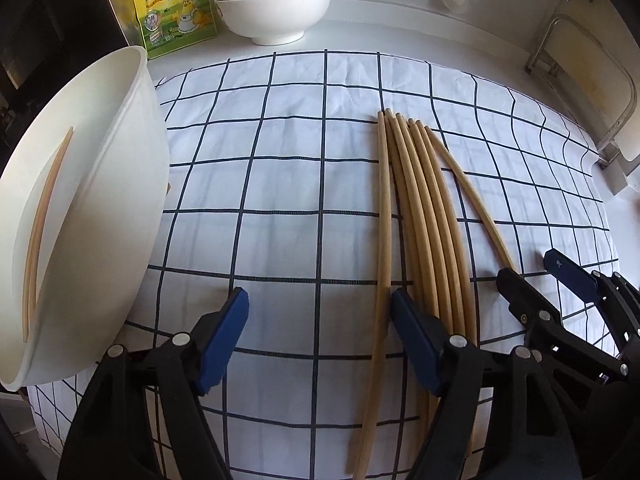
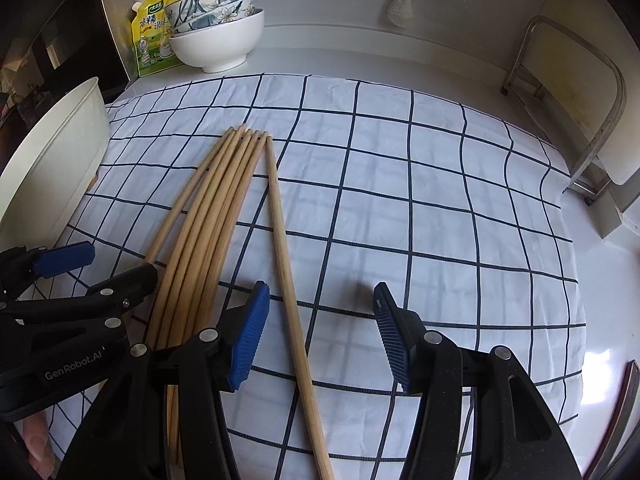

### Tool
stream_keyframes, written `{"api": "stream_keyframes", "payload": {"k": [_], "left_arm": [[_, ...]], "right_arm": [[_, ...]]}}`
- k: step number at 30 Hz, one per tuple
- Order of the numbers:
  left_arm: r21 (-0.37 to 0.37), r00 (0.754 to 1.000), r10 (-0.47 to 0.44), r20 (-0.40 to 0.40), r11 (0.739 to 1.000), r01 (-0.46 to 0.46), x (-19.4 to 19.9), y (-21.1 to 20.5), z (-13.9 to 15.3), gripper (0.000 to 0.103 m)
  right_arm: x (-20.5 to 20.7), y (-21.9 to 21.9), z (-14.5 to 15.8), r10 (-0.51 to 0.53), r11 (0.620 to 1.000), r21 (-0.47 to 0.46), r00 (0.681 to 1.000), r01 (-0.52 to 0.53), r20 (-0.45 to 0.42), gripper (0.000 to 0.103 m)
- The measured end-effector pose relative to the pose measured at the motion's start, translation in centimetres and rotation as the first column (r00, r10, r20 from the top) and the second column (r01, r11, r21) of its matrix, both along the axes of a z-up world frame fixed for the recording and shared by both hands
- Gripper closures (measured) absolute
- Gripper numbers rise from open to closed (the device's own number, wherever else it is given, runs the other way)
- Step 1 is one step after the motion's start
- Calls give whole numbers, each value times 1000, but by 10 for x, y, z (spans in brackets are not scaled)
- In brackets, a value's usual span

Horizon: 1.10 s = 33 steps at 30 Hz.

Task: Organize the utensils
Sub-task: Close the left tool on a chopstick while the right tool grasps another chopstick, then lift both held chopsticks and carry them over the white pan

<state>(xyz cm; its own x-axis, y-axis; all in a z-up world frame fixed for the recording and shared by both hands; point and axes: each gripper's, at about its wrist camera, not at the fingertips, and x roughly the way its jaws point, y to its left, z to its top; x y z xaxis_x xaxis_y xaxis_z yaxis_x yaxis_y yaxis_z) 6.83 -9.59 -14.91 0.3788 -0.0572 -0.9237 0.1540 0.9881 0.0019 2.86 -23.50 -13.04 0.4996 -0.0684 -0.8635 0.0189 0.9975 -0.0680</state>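
A white bench [image 2: 360, 46] carries a checked cloth [image 2: 400, 208]; chopsticks [image 2: 224, 208] lie at its 9 o'clock side. Stacked bowls [image 2: 218, 36] stand at 11 o'clock. Left tool [image 1: 318, 312] and right tool [image 2: 320, 308] both gape, gripping nothing.

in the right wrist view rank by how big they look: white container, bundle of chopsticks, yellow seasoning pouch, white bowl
1. bundle of chopsticks
2. white container, cut off by the frame
3. white bowl
4. yellow seasoning pouch, partly hidden, so unsure against the bowl
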Motion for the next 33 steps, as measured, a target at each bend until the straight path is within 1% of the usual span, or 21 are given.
{"api": "stream_keyframes", "payload": {"k": [3, 5, 6, 7, 8, 9, 10, 11, 12, 13, 19, 23, 27, 33], "left_arm": [[-2, 1000, -13, 14, 1000, 14, 1, -3, 1, 41], [-3, 1000, -21, 17, 1000, 21, 0, -6, 2, 48], [-5, 1000, -25, 16, 1000, 25, 0, -7, 3, 50], [-7, 999, -29, 15, 1000, 29, -1, -7, 3, 54], [-9, 999, -31, 13, 999, 31, -1, -7, 4, 62], [-10, 999, -33, 12, 999, 33, -2, -8, 5, 67], [-15, 999, -35, 9, 999, 35, 0, -7, 5, 75], [-18, 999, -37, 6, 999, 37, 0, -6, 6, 84], [-23, 999, -40, 2, 999, 40, 1, -6, 6, 88], [-27, 999, -42, -1, 999, 42, 0, -5, 6, 94], [-47, 999, -48, -17, 998, 47, -2, 1, 7, 96], [-63, 999, -46, -4, 997, 45, -8, 7, 16, 96], [-85, 999, -44, 13, 995, 45, -12, 20, 34, 96], [-121, 996, -45, 78, 991, 54, -19, 52, 71, 96]], "right_arm": [[1, 2, 0, 6, 1000, 0, 1000, -6, 5, 52], [1, 3, 0, 11, 1000, 2, 1000, -11, 7, 55], [1, 3, 1, 12, 1000, 3, 1000, -13, 9, 57], [1, 4, 1, 14, 1000, 3, 1000, -14, 10, 60], [1, 6, 1, 17, 1000, 2, 1000, -17, 11, 62], [0, 7, 1, 21, 1000, 0, 1000, -21, 11, 68], [0, 8, 2, 26, 1000, -3, 1000, -26, 12, 76], [0, 10, 2, 32, 999, -7, 999, -32, 11, 80], [1, 12, 2, 38, 999, -8, 999, -38, 9, 90], [1, 13, 2, 40, 999, -12, 999, -40, 7, 95], [0, 13, 3, 24, 1000, 19, 1000, -24, -2, 97], [-4, 14, 11, 9, 999, 36, 1000, -9, 0, 97], [-8, 20, 32, -4, 999, 46, 1000, 3, 27, 96], [-12, 41, 76, 2, 998, 59, 996, -7, 84, 97]]}}
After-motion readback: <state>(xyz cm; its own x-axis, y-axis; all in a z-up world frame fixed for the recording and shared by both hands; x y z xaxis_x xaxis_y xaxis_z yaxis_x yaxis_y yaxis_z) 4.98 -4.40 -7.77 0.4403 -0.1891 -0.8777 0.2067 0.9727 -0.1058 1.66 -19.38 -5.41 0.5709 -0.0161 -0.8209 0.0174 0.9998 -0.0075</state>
